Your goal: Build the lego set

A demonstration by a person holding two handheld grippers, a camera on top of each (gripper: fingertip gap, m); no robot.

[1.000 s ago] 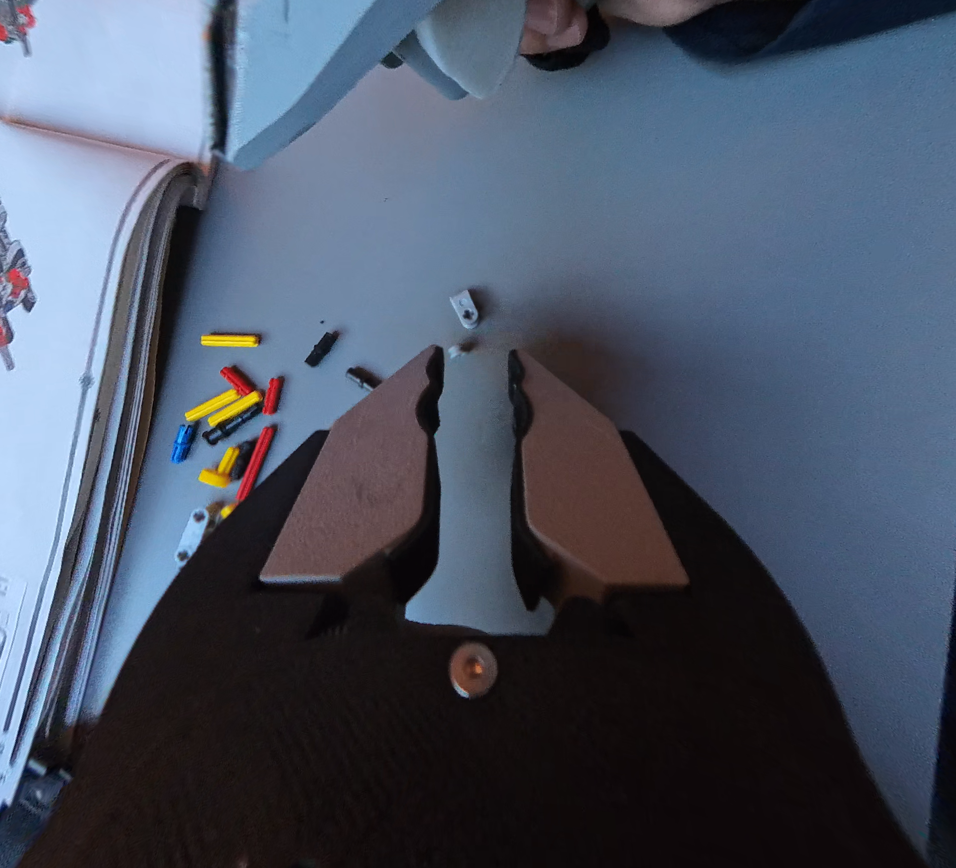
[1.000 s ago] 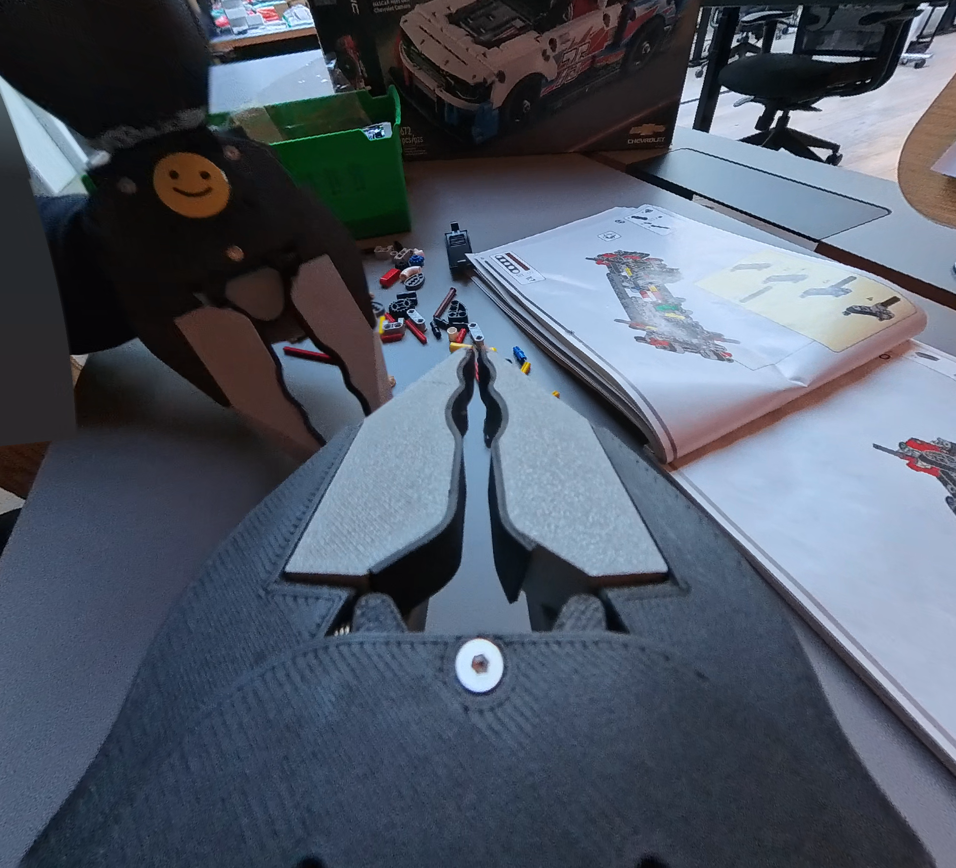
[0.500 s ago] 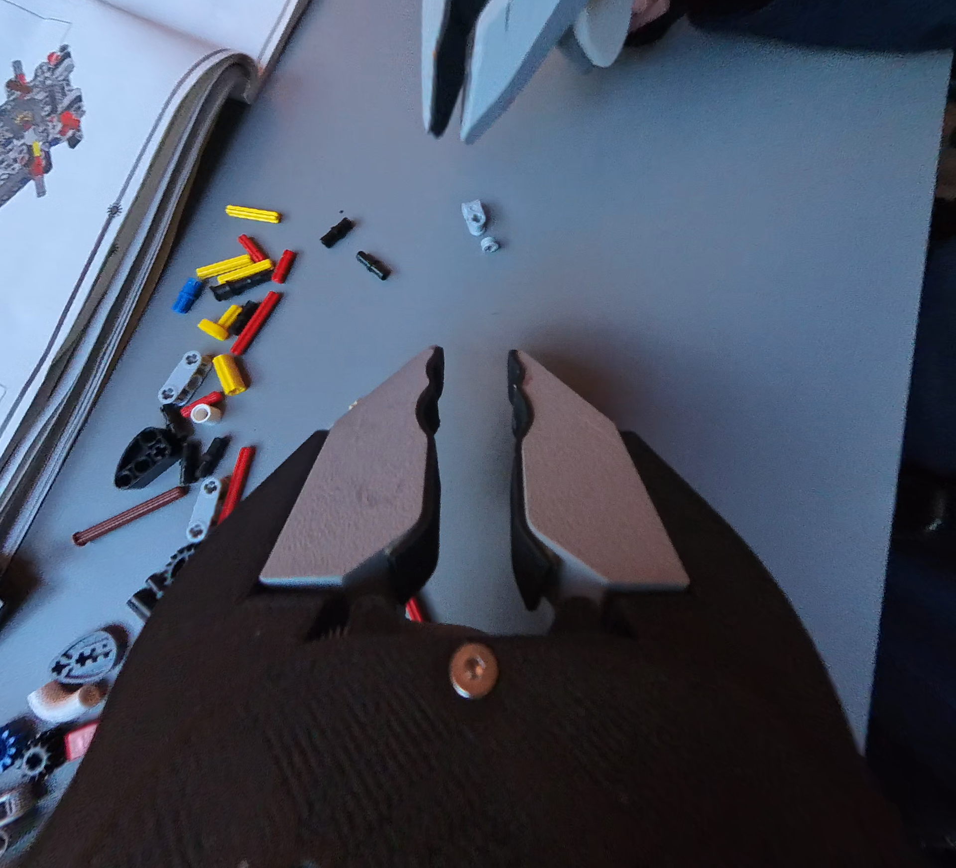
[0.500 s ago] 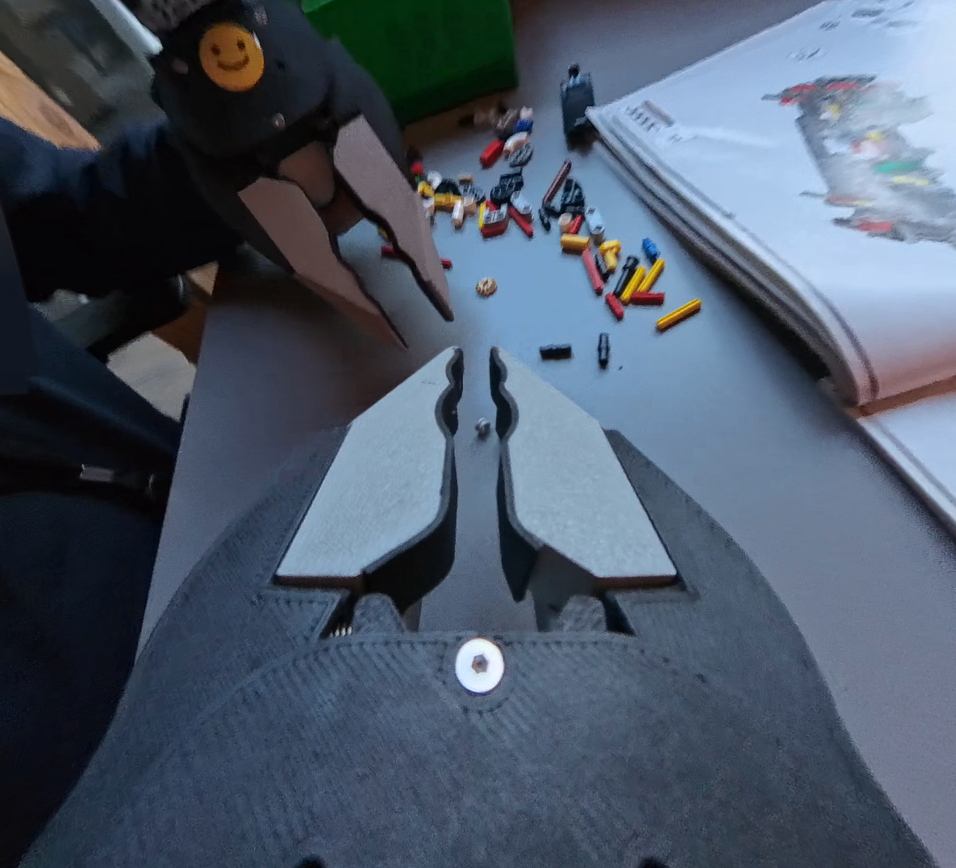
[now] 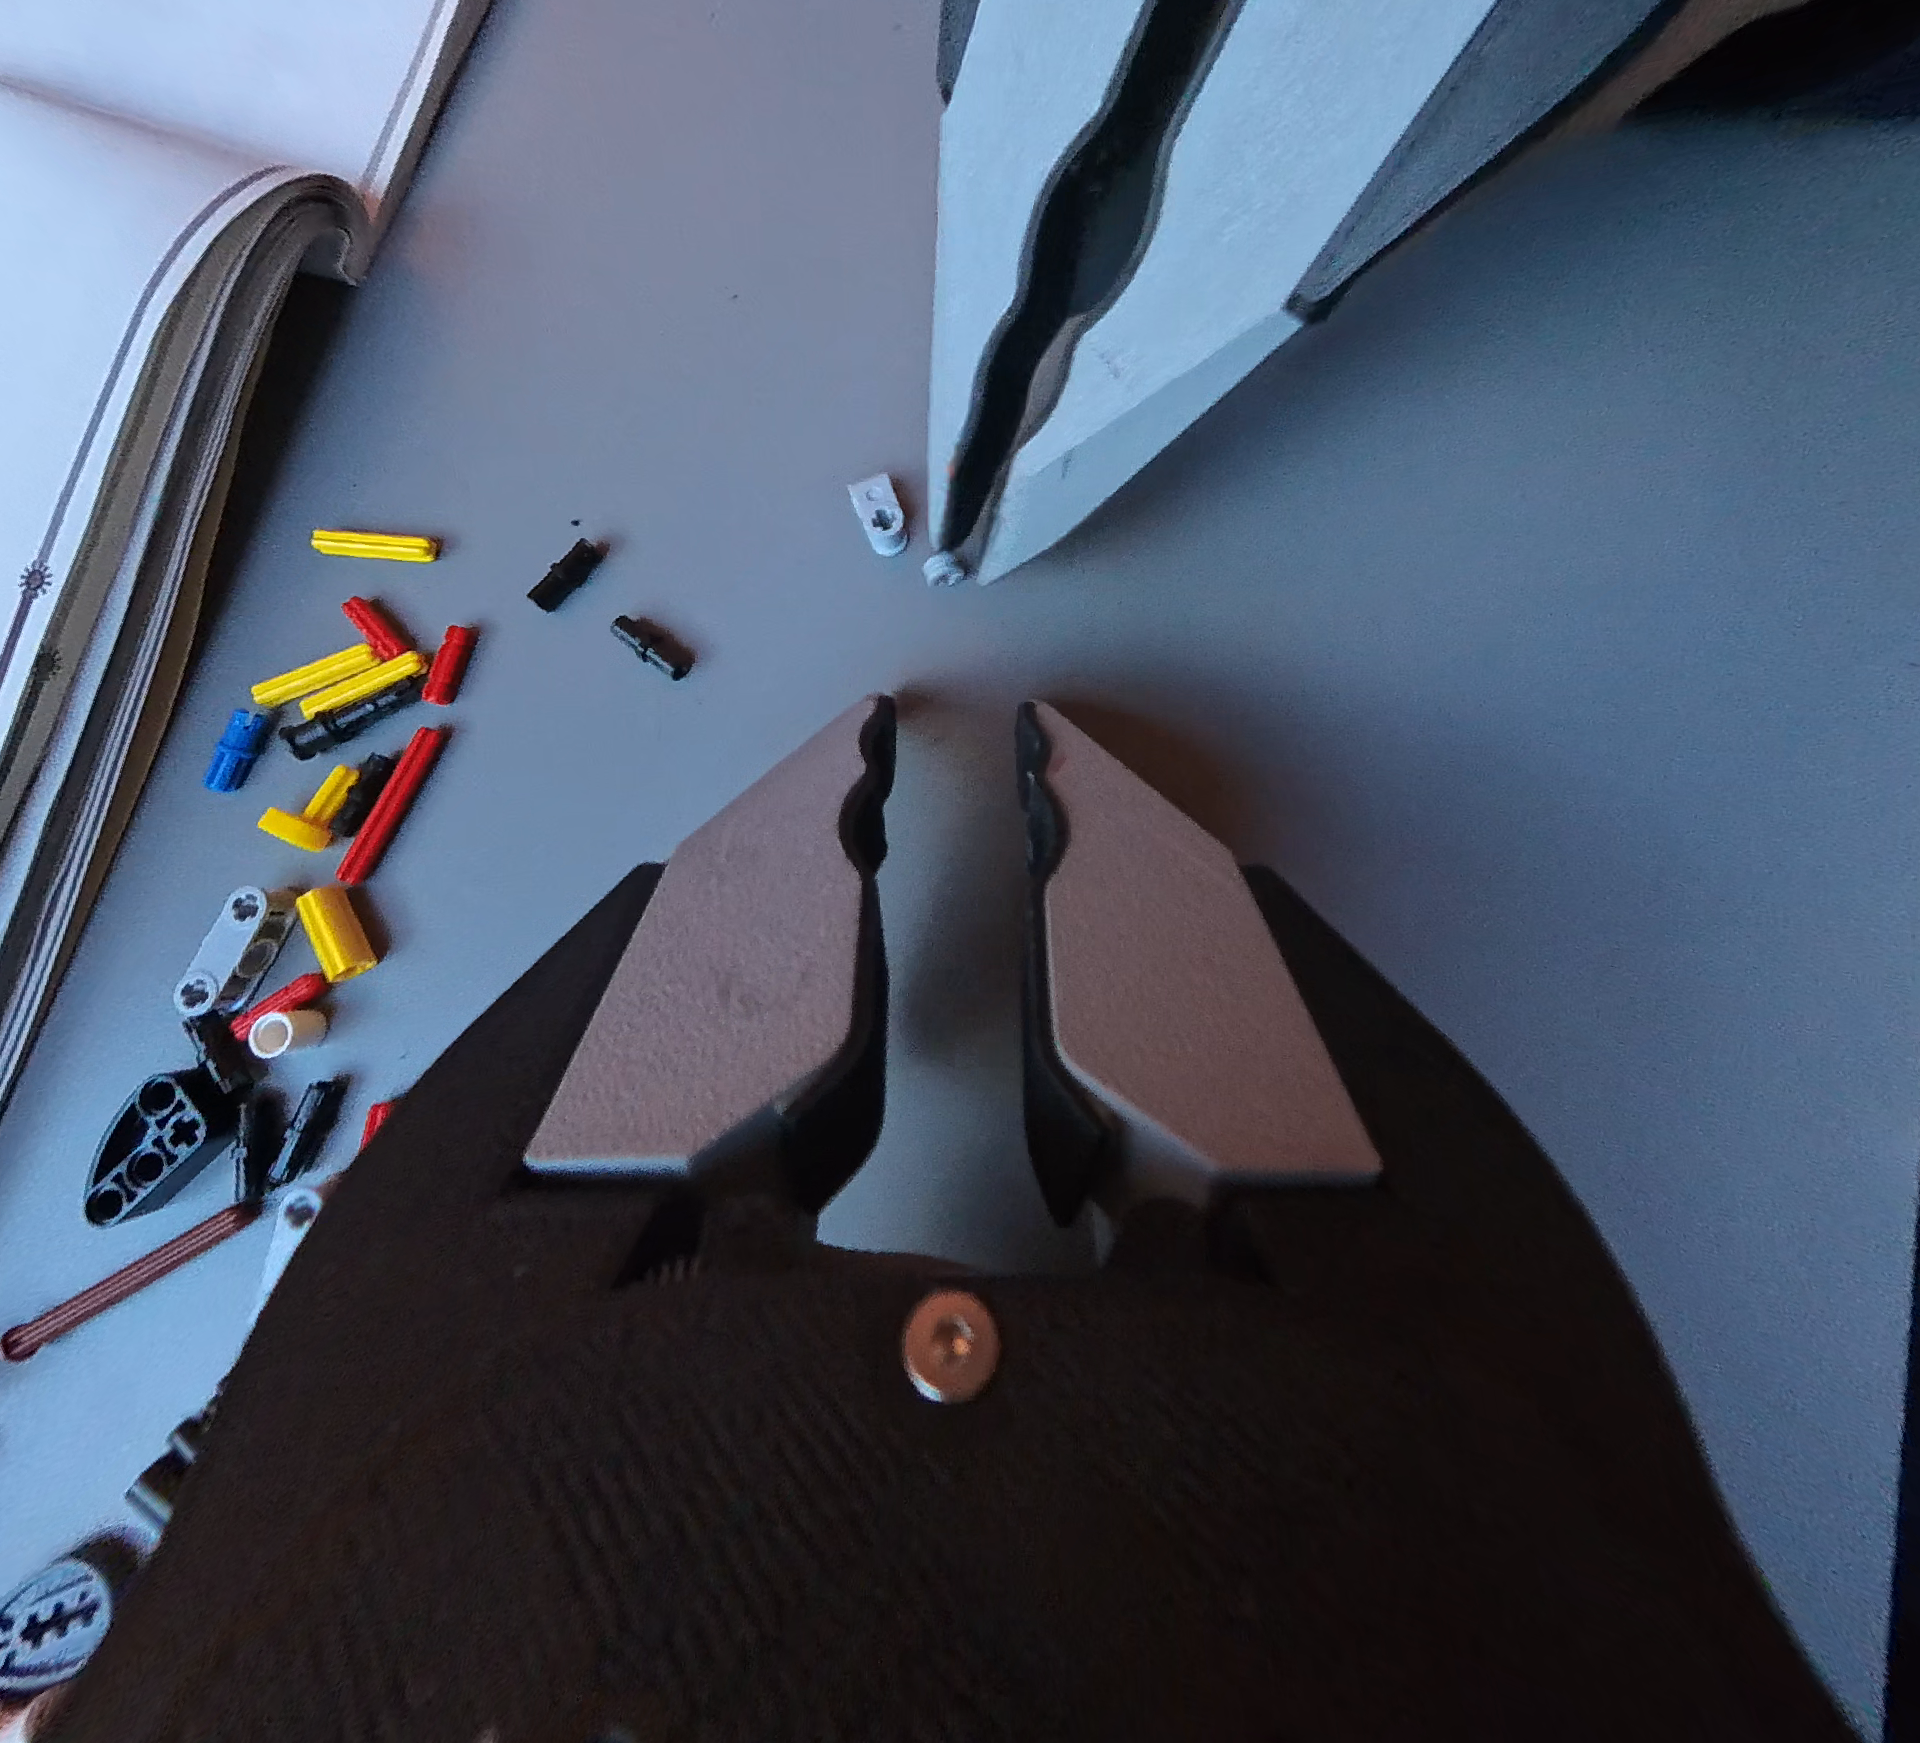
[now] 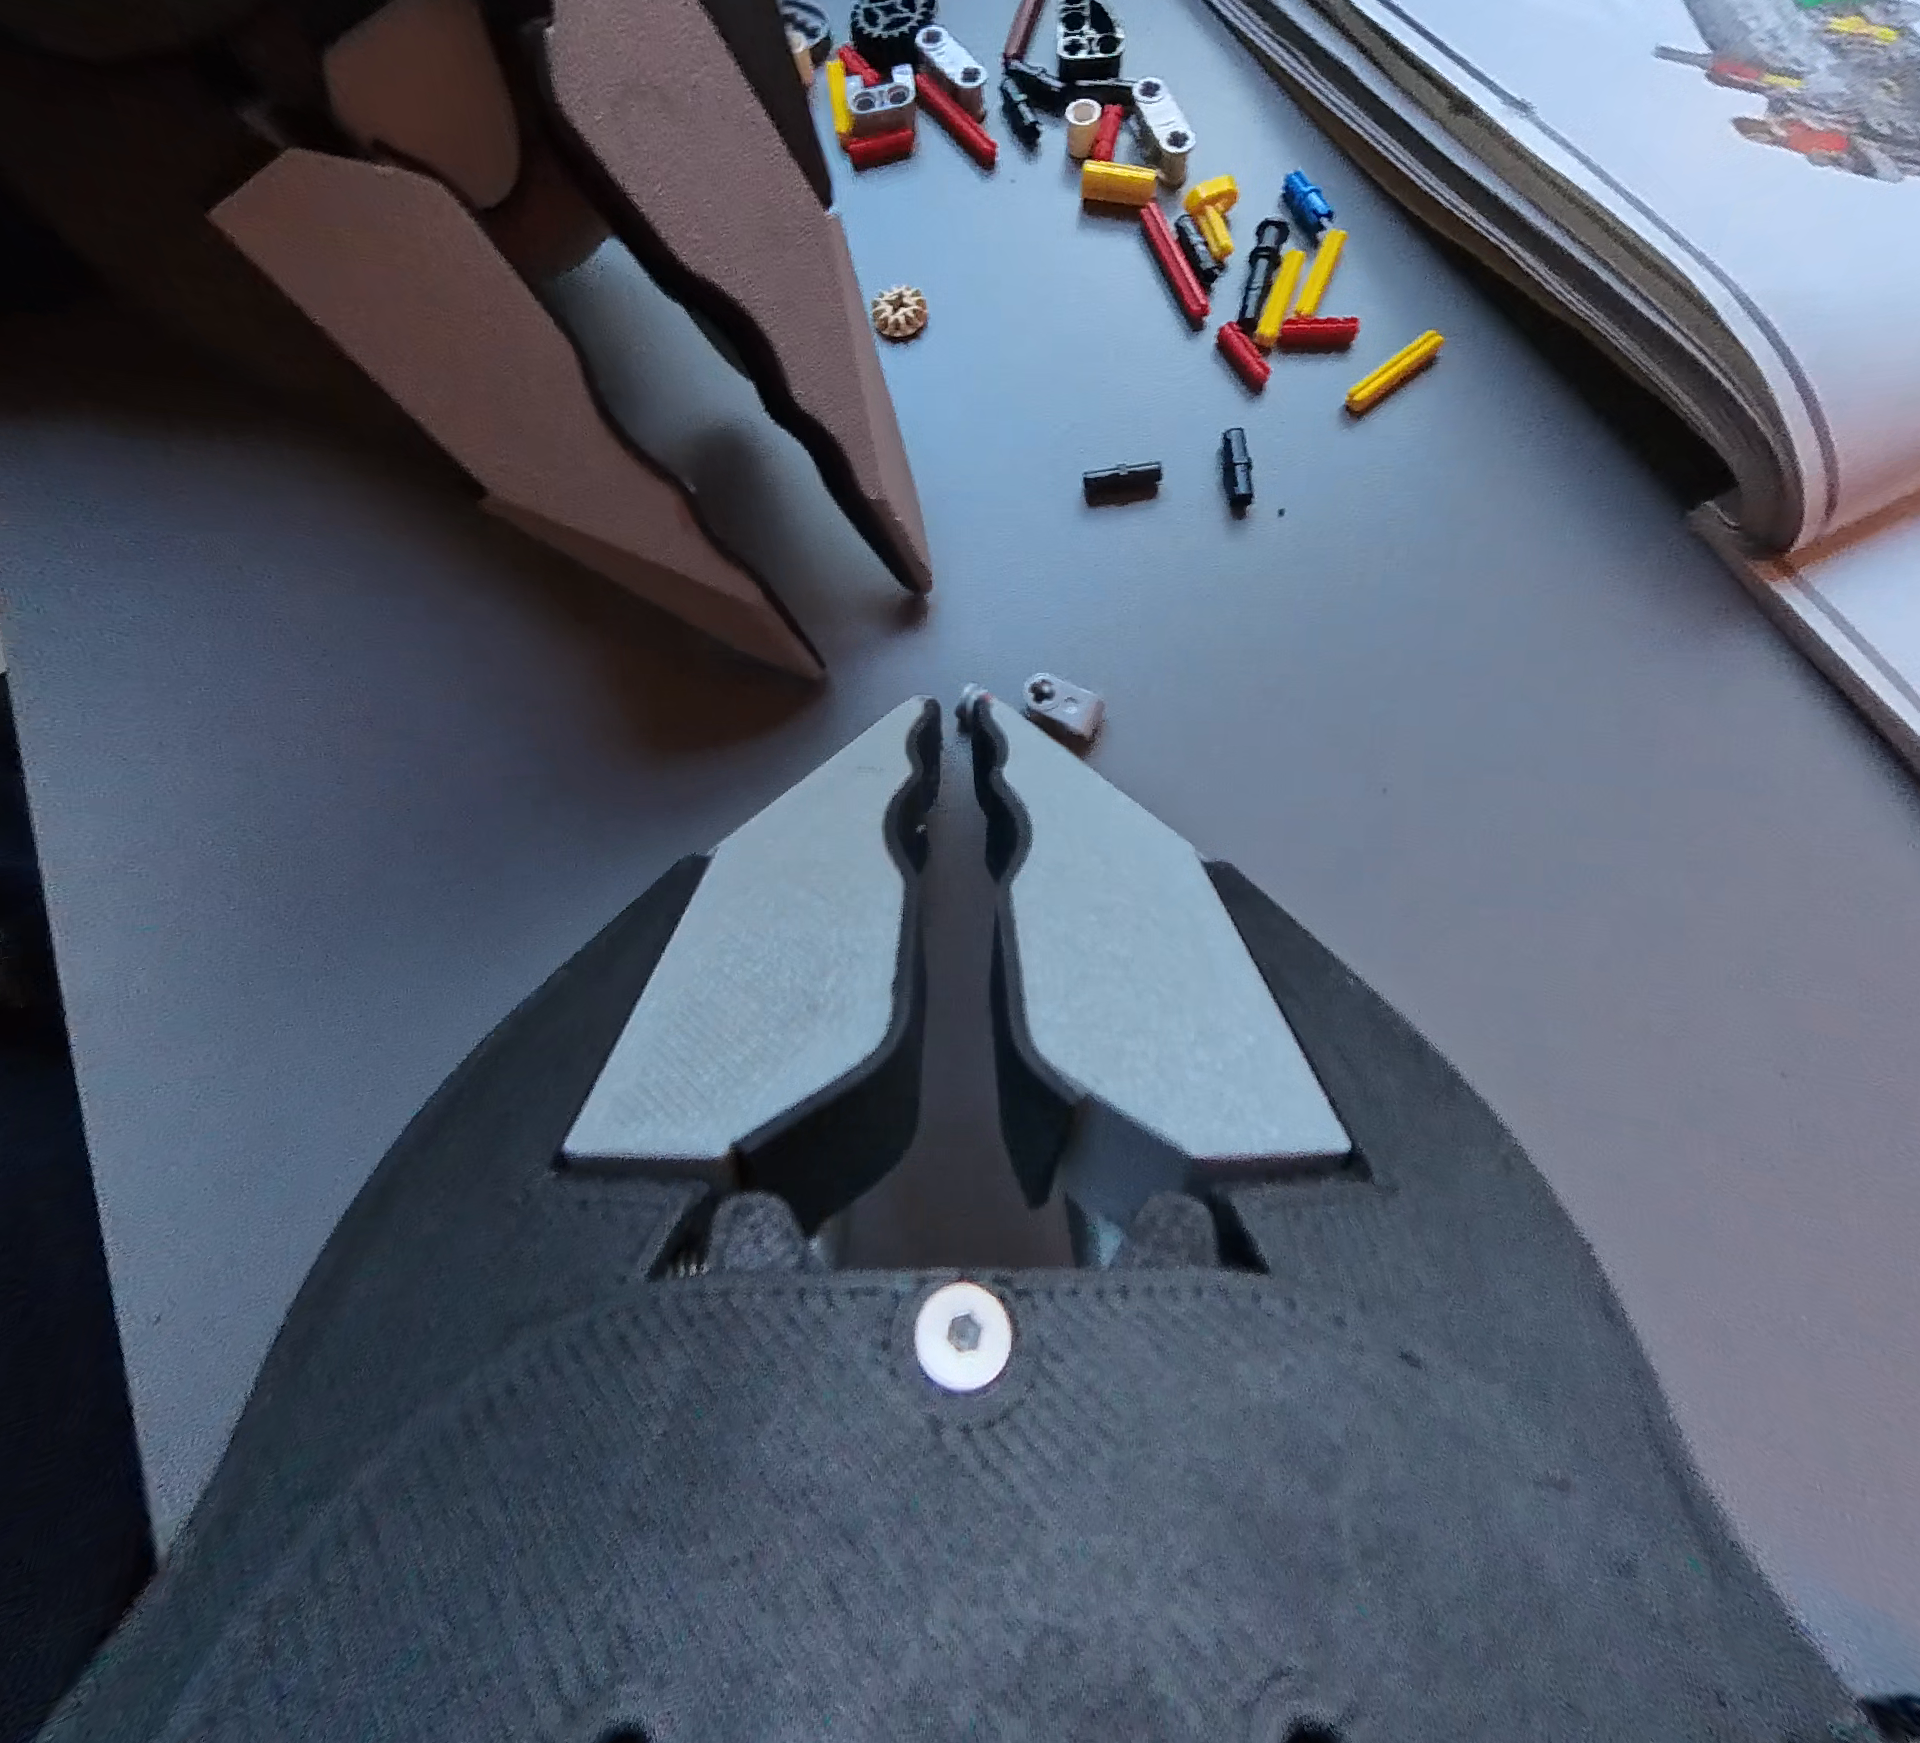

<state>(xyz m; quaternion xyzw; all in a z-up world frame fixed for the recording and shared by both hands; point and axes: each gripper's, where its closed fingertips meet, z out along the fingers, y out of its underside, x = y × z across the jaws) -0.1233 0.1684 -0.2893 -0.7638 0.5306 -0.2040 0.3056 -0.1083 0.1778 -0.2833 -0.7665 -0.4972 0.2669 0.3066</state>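
Two hand-held grippers meet tip to tip over a grey table (image 5: 1455,654).

The left gripper (image 5: 956,706) has brown fingers spread apart. Only bare table shows between them, and its tips sit low over the surface.

The right gripper (image 6: 956,711) has grey fingers drawn nearly together, with a thin slit between the tips. A small grey round stud (image 5: 943,569) lies on the table right at those tips, against the far finger. Whether the fingers pinch it or only touch it is hard to make out. Just beside it lies a grey flat connector (image 5: 879,517), apart from both grippers.

Off to one side is a scatter of small parts (image 5: 343,737) in yellow, red, black and blue, and beyond it an open instruction book (image 5: 156,187), cut off by the frame edge. The hand behind the right gripper is mostly cropped out.
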